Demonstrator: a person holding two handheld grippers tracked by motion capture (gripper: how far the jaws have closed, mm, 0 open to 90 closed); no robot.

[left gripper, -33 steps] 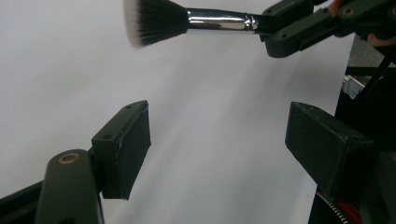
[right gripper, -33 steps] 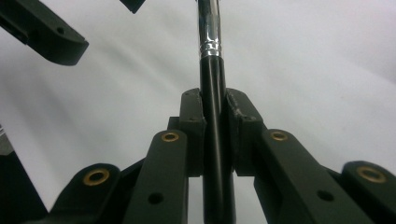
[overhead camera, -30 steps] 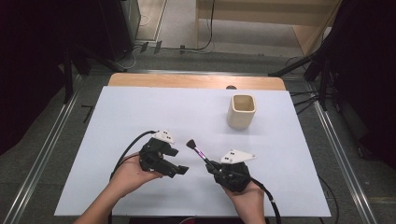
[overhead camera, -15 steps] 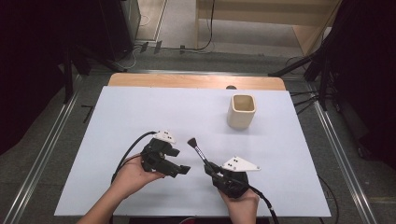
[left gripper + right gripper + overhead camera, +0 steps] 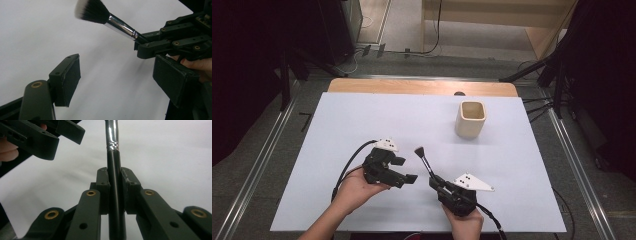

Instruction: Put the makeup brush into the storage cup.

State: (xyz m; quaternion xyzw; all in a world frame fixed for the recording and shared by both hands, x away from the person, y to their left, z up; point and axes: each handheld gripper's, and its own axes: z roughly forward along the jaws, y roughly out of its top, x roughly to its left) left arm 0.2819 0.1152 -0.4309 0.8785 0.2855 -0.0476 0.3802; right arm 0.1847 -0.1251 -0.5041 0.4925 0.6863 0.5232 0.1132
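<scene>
A makeup brush [image 5: 426, 162] with a black handle, silver ferrule and dark, white-tipped bristles sticks up and away from my right gripper [image 5: 438, 181], which is shut on its handle near the table's front edge. In the right gripper view both pads clamp the black handle [image 5: 113, 170]. My left gripper [image 5: 406, 170] is held just left of the brush, open, with nothing between its pads [image 5: 68, 77]. In the left gripper view the brush head [image 5: 92, 10] hangs above and beyond the open jaws, and the right gripper [image 5: 140, 42] holds it from the right.
A cream square cup [image 5: 471, 119] stands upright at the back right of the white table sheet [image 5: 362, 115]. A wooden strip [image 5: 412, 86] runs along the far edge. Metal rails flank the table, and cables trail from both grippers.
My right gripper has sunk a little toward the table's front edge with the brush still in it. The left gripper has stayed where it was.
</scene>
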